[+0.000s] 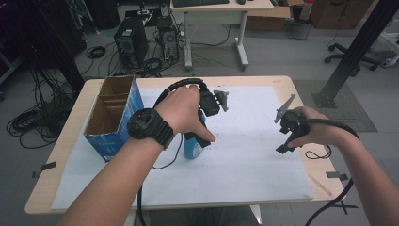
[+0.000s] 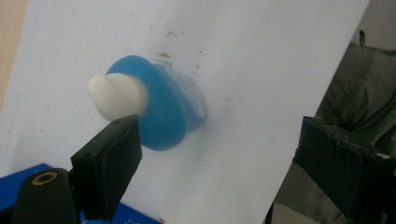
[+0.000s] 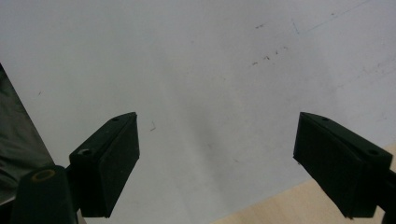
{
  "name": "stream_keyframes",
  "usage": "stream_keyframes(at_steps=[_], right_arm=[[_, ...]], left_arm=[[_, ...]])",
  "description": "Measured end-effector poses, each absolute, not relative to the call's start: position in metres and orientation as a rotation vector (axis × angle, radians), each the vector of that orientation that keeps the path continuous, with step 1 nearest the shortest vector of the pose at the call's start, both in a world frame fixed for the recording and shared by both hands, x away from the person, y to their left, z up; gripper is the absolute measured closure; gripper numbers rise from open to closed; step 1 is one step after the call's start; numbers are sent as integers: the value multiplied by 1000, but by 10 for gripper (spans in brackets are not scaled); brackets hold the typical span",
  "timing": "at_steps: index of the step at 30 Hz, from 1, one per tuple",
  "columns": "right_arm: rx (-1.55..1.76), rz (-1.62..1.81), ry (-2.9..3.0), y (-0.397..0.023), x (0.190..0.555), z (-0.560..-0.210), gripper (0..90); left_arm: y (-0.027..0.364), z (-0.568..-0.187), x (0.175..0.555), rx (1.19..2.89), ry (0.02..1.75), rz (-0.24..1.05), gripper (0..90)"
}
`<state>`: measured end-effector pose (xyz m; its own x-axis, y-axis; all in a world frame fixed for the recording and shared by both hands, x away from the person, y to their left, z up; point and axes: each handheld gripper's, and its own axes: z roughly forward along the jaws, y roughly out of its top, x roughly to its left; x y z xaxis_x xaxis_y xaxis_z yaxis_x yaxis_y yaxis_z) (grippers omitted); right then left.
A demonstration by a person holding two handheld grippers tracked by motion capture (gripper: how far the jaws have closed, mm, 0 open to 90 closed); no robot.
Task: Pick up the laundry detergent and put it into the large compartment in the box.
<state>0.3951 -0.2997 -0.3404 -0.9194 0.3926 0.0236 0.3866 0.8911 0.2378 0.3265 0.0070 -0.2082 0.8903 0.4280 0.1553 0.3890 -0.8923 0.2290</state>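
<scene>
Left gripper: jaws spread wide, nothing between them. It hangs directly over the blue bottle, looking down on the white cap. In the left gripper view one jaw sits just beside the cap, apparently above it rather than touching; the other jaw is well off to the side, past the edge of the white sheet.

High view: left hand is wrapped around the left gripper, and the blue bottle stands upright on the white sheet, just under that hand, near the sheet's centre-left. Bottle top is hidden by the hand there.

Open blue cardboard box stands at the left edge of the table, near the bottle but apart from it.

Right gripper: jaws also wide apart, empty, facing bare sheet with a strip of wooden table edge at the corner. In the high view the right hand holds it above the right side of the sheet, well apart from the bottle.
</scene>
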Motion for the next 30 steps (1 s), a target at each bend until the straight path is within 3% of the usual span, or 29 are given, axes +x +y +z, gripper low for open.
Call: stream_keyframes(at_steps=[10,30], right_arm=[[620,373,3032,-298,396,-342,143],[608,374,3032,-297,397,-339,143]], left_arm=[[8,-206,337,2809,854,305,158],[10,-204,359,2742,1088,293,152]])
